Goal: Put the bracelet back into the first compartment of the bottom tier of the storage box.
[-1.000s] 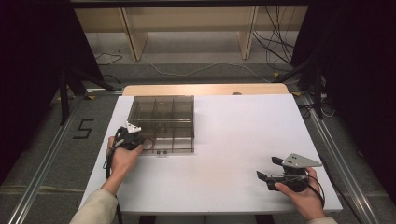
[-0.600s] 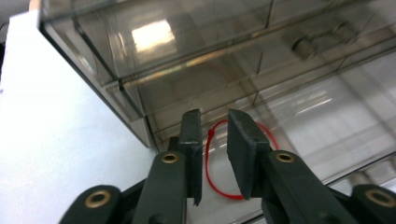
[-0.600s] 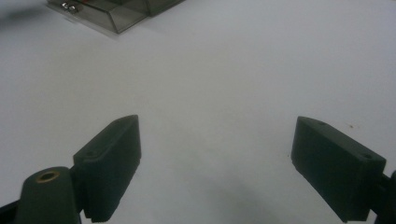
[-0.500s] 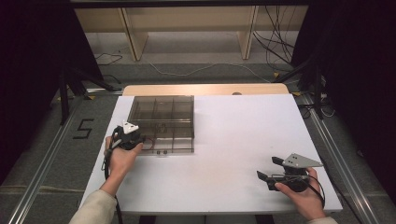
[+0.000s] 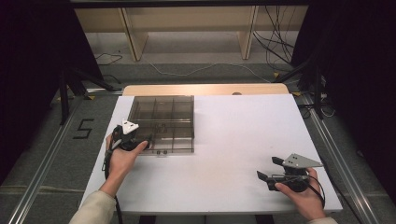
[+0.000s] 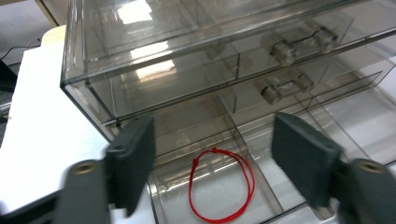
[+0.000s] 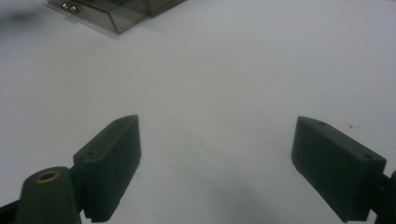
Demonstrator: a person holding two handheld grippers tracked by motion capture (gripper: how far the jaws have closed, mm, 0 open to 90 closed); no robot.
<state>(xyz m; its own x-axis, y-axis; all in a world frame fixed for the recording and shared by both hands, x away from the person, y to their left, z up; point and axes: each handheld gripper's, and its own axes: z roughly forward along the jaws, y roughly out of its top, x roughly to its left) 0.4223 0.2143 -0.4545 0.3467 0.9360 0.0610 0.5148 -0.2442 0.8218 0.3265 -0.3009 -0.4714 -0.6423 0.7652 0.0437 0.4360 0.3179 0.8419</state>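
A smoky clear plastic compartment box (image 5: 161, 122) sits on the left half of the white table (image 5: 243, 135). My left gripper (image 5: 145, 142) is at the box's near left corner, pointing into it. Its jaws have just been opening and now stand open (image 6: 212, 135) with nothing pinched between the pads. Beyond them a red cord loop (image 6: 219, 184) lies flat in a clear compartment at the box's near edge. Two clear latches (image 6: 299, 39) show on the box above it. My right gripper (image 5: 268, 169) rests at the table's near right, open (image 7: 217, 135) over bare table.
Wooden shelving (image 5: 187, 28) and loose cables (image 5: 275, 51) stand on the floor beyond the table's far edge. A metal rail (image 5: 42, 163) runs along the left side. The box's corner (image 7: 112, 18) shows far off in the right gripper view.
The left hand has shifted slightly at the box's near left corner. The right hand and its gripper have stayed where they were.
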